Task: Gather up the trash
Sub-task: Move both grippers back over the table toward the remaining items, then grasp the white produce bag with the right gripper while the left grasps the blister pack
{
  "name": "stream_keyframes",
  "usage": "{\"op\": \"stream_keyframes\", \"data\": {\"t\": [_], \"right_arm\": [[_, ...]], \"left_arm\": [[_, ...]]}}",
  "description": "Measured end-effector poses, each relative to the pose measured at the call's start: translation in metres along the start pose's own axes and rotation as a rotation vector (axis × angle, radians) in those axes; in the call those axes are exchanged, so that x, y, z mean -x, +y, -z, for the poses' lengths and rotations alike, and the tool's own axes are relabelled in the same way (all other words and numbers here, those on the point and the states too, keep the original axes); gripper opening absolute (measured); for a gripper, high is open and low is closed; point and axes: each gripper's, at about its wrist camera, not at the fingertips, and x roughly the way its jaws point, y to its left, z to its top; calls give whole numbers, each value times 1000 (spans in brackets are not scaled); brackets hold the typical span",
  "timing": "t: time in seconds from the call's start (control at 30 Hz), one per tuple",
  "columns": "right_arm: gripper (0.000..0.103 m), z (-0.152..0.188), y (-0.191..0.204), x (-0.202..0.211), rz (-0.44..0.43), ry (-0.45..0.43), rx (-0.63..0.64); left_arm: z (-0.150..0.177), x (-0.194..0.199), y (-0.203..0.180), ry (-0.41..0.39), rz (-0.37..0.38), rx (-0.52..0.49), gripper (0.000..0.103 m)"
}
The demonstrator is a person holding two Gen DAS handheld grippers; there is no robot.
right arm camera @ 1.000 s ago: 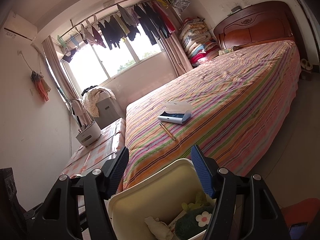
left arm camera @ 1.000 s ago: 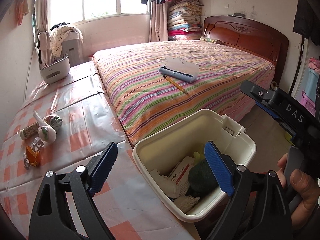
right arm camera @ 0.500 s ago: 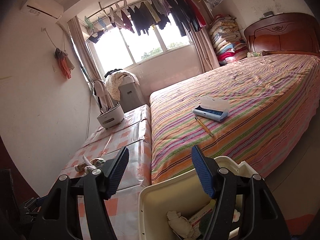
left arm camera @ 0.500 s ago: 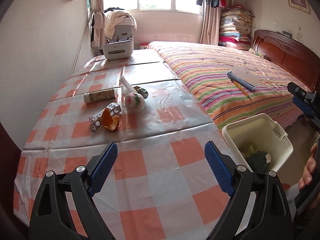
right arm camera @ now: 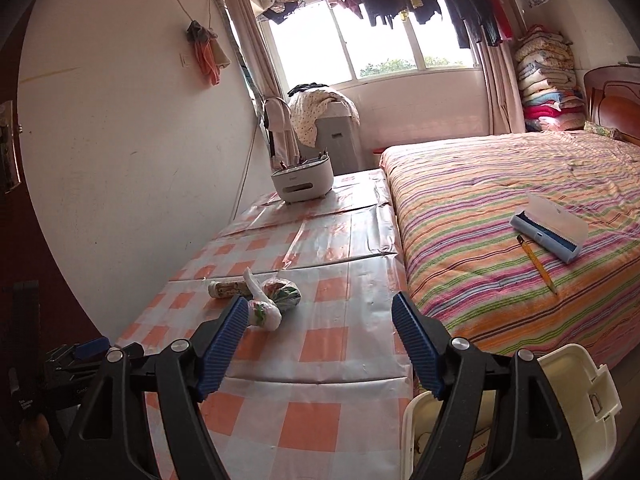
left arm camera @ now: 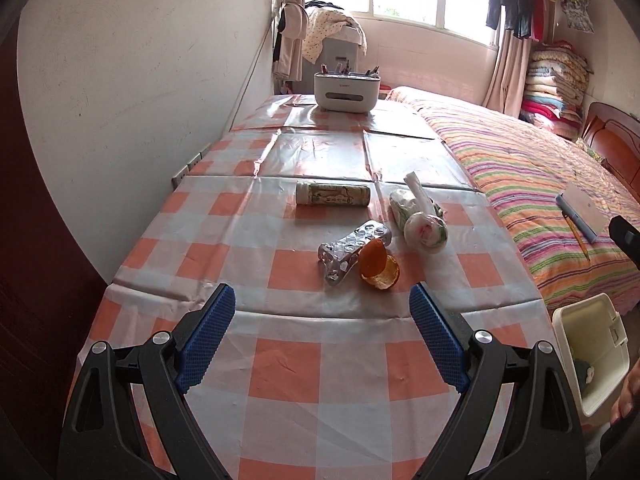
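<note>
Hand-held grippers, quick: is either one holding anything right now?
Left hand-held gripper: open, holding nothing.
Right hand-held gripper: open, holding nothing.

I'm seeing the crumpled silver blister pack point(left arm camera: 352, 254) lying mid-table on the orange-checked plastic tablecloth point(left arm camera: 280, 372), touching the orange peel cup point(left arm camera: 378, 268) to its right. Cylindrical paper-labelled tube point(left arm camera: 332, 194) is lying behind them; knotted white plastic bags point(left arm camera: 420, 216) sitting right of it. Cream plastic bin point(left arm camera: 588, 356) is sitting off the table's right edge.
</note>
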Motion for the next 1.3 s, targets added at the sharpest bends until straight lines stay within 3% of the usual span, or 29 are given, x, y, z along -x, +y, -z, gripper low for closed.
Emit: {"op": "stream_keyframes", "data": {"t": [0.23, 0.43, 0.87, 0.9, 1.03, 1.3], "right_arm": [[72, -4, 33, -76, -39, 110, 72], [72, 1, 49, -130, -54, 220, 107], [72, 11, 63, -212, -44, 397, 142], [71, 12, 61, -214, -42, 402, 138], [38, 17, 56, -222, -60, 447, 138], [35, 17, 40, -206, -96, 421, 70]], "left_arm": [[-38, -50, 26, 14, 10, 67, 88], [-43, -80, 41, 64, 45, 110, 88], [-59, -121, 45, 139, 59, 72, 88], [-59, -125, 44, 146, 64, 73, 88], [-60, -139, 39, 176, 67, 68, 88], [-55, -158, 14, 241, 104, -7, 88]]}}
